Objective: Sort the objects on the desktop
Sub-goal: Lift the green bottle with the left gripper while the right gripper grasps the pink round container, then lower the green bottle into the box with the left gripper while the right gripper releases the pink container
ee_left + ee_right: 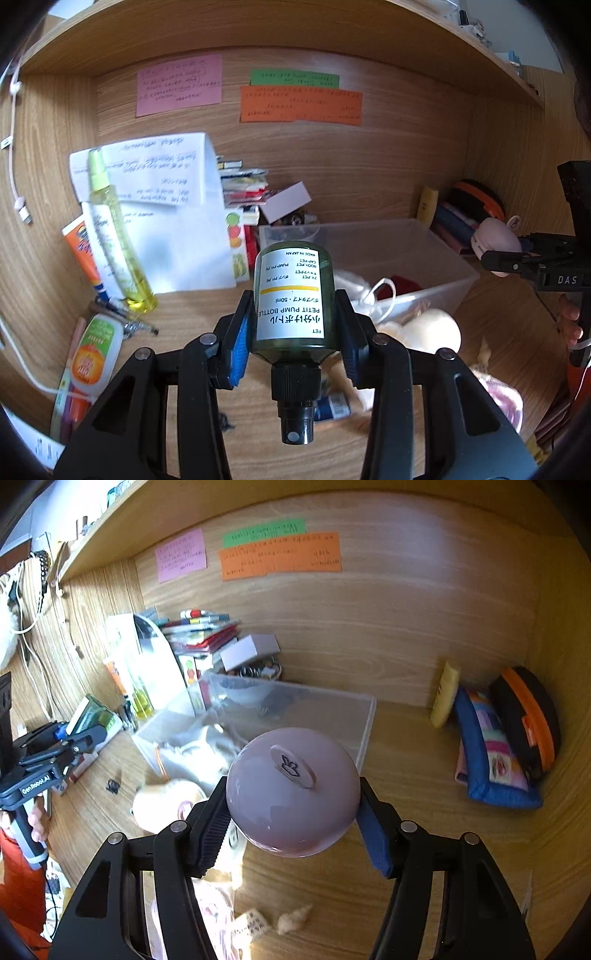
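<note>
Your bench [406,849] carries a clear plastic bin [436,258] near its middle, with cloth and cord already inside; it looks the likely home for loose things, though that is my guess; your right gripper [291,812] has its jaws clamped on a lilac ball-shaped thing [291,794], held above the bench just in front of the bin; your left gripper [291,332] has its jaws clamped on a small green pump bottle [293,299], nozzle toward you, also short of the bin; you seem to be mid-carry with both hands full; next, pick each item's place, move over it, lower, then open the jaws.
</note>
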Motion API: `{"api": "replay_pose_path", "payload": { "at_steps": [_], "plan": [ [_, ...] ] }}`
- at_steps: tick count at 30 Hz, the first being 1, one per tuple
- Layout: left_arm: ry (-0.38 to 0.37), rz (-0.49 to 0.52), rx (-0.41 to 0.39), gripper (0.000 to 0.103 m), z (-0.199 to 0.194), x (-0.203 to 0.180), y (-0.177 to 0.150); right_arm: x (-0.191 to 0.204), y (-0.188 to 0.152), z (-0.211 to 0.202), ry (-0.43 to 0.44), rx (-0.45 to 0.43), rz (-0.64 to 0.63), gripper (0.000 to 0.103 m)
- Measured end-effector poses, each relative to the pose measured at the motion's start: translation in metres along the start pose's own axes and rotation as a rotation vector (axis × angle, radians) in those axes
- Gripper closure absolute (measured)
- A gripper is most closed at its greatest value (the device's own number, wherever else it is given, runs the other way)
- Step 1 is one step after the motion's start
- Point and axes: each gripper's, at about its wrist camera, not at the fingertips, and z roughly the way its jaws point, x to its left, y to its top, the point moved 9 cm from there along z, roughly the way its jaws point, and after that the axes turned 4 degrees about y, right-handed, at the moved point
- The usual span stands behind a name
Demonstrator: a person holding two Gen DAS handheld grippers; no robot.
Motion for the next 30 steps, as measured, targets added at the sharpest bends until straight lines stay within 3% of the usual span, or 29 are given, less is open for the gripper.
{"api": "replay_pose_path", "payload": {
  "at_steps": [18,30],
  "plan": [
    [-0.09,-0.028,-0.021,0.062,0.045,-0.019,0.066,0.005,0.049,0.033,0.036,-0.004,-0.034,0.043],
    [-0.117,-0.023,0.05,0.062,0.084,-0.029,0.053,0.007,0.04,0.069,0.059,0.059,-0.018,0.043]
  ]
}}
